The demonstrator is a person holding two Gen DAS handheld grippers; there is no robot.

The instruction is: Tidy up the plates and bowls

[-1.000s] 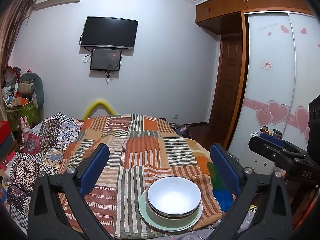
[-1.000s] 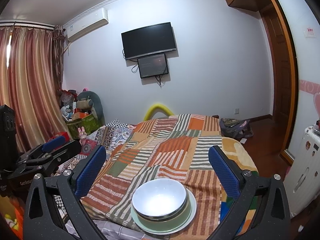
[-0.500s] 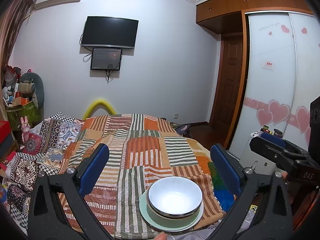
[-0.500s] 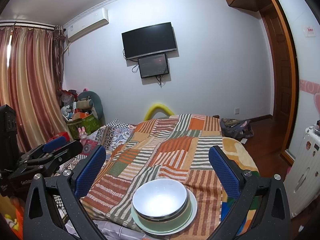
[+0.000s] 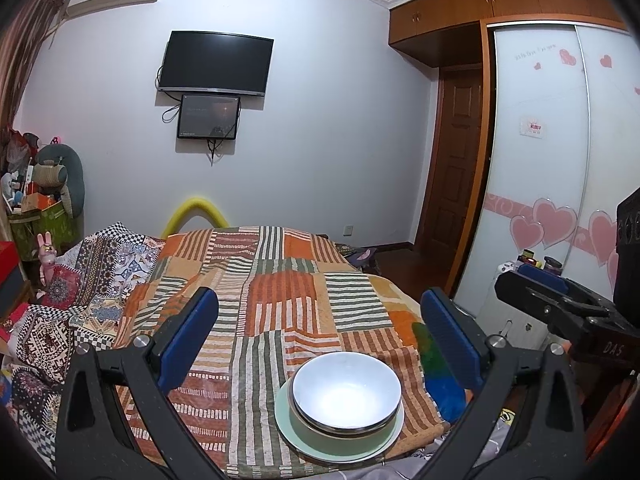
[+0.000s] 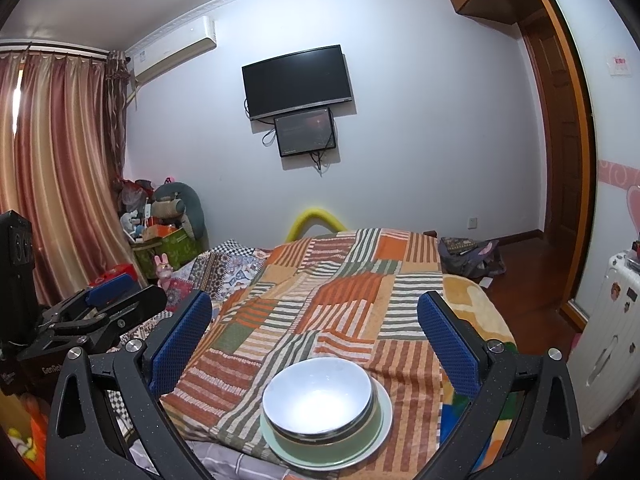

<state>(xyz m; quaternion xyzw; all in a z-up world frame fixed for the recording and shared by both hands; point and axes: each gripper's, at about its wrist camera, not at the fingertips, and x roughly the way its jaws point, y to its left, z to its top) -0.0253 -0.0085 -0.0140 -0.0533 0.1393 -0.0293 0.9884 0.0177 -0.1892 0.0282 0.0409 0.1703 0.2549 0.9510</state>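
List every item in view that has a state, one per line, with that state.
Left gripper: open, holding nothing.
Right gripper: open, holding nothing.
White bowl: upright, empty, nested on top of the stack.
Green bowl: upright, under the white bowl, on the plate.
Plate: flat on the striped blanket, near its front edge.
TV: screen dark.
Door: shut.

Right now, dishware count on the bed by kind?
Bowls: 2, a white bowl nested in a green bowl
Plates: 1, a pale green plate under them
Total: 3, one stack on the striped blanket
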